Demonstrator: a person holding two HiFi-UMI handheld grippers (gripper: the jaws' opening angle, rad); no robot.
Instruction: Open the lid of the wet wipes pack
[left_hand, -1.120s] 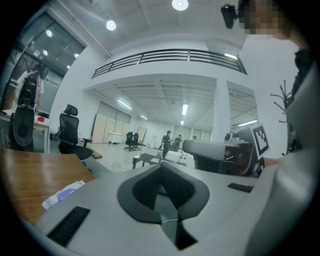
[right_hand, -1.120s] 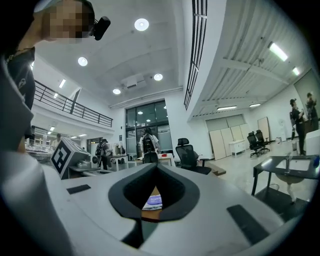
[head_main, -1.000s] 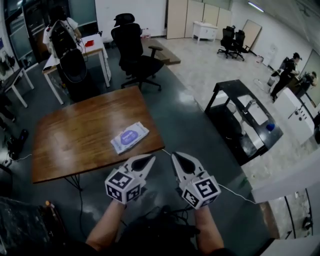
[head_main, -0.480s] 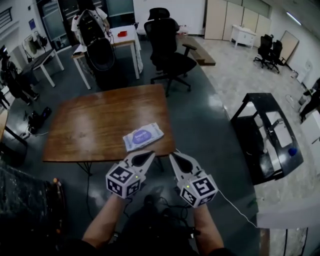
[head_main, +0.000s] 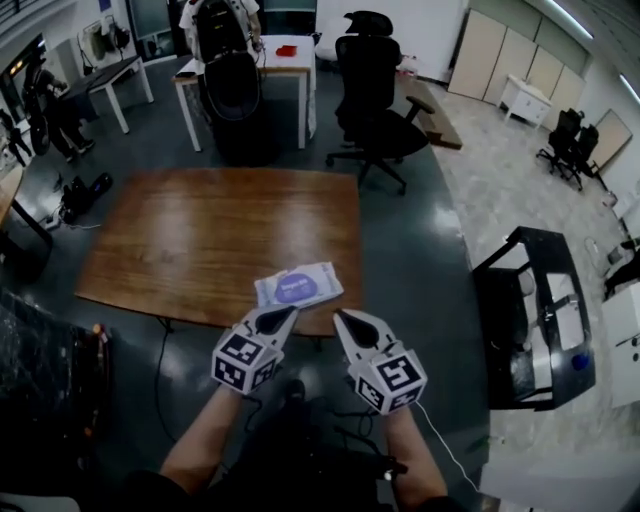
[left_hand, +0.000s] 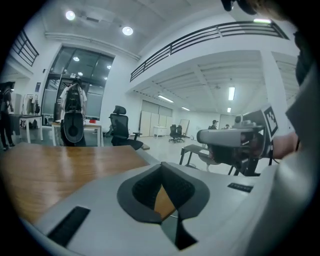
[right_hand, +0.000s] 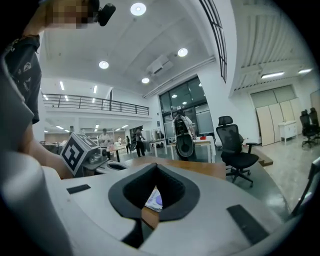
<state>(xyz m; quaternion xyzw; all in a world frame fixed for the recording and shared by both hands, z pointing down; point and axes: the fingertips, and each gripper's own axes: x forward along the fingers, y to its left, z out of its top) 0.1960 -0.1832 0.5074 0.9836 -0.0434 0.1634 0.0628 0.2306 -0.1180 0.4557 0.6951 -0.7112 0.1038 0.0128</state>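
The wet wipes pack (head_main: 298, 287) is white with a purple oval lid and lies flat near the front edge of the brown wooden table (head_main: 200, 230). In the head view my left gripper (head_main: 285, 313) and my right gripper (head_main: 343, 317) hover side by side just short of that edge, pointing at the pack. Both are shut with nothing between the jaws. Neither touches the pack. In the right gripper view a strip of the pack (right_hand: 156, 199) shows through the gap behind the closed right gripper (right_hand: 156, 168). The left gripper view shows the closed left gripper (left_hand: 162, 170) over bare table (left_hand: 60, 165).
A black office chair (head_main: 375, 80) stands behind the table, beside a white desk (head_main: 255, 60) with a person at it. A black metal cart (head_main: 530, 310) stands to the right. Cables (head_main: 160, 360) trail on the floor under the table's front edge.
Both grippers have come forward and lower toward the table's front edge, so the pack now lies just ahead of their tips. Both have stayed shut. The pack has not moved.
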